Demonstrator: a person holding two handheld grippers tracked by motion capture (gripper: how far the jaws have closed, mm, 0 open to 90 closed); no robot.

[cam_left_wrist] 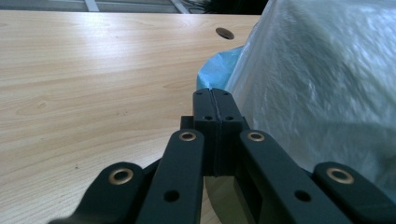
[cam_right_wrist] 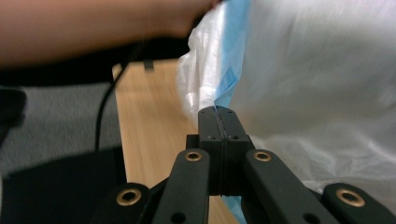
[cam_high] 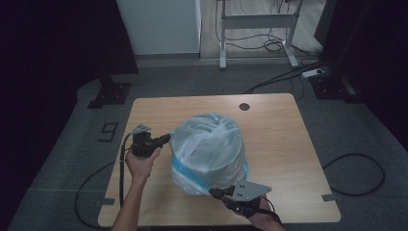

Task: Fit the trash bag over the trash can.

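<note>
Wood table point(cam_high: 288, 144), plastic bag point(cam_high: 209, 149) puffed up mid-table. My left gripper point(cam_high: 166, 139) clamped on bag's side, right gripper point(cam_high: 215, 193) pinching near blue hem. Both grips done, lifting left I guess.

one plastic bag point(cam_high: 208, 151), one table point(cam_high: 279, 144), two hand-held grippers: left point(cam_high: 167, 138), right point(cam_high: 213, 192).

Dim high view with dark edges; right gripper view blurred; glare on table point(cam_left_wrist: 93, 51)
</note>
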